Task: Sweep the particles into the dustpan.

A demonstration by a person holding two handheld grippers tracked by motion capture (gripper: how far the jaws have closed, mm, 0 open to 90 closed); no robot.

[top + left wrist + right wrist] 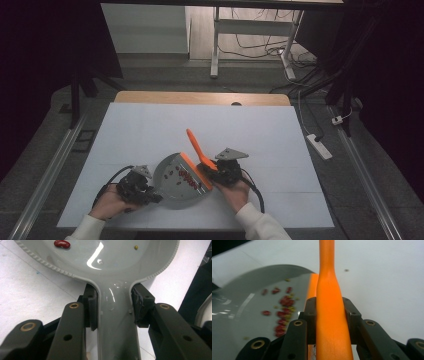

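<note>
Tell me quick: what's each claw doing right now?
Left claw: closed on the handle of the grey plastic dustpan.
Right claw: closed on the handle of the orange plastic brush.

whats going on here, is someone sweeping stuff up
Looks like it. A person at a white table holds a gripper in each hand. The left gripper is clamped on the handle of a grey dustpan, and the right gripper is clamped on the orange handle of a brush whose head sits at the pan's edge. A pile of red beans and a few small yellowish bits already lie inside the pan.
</note>
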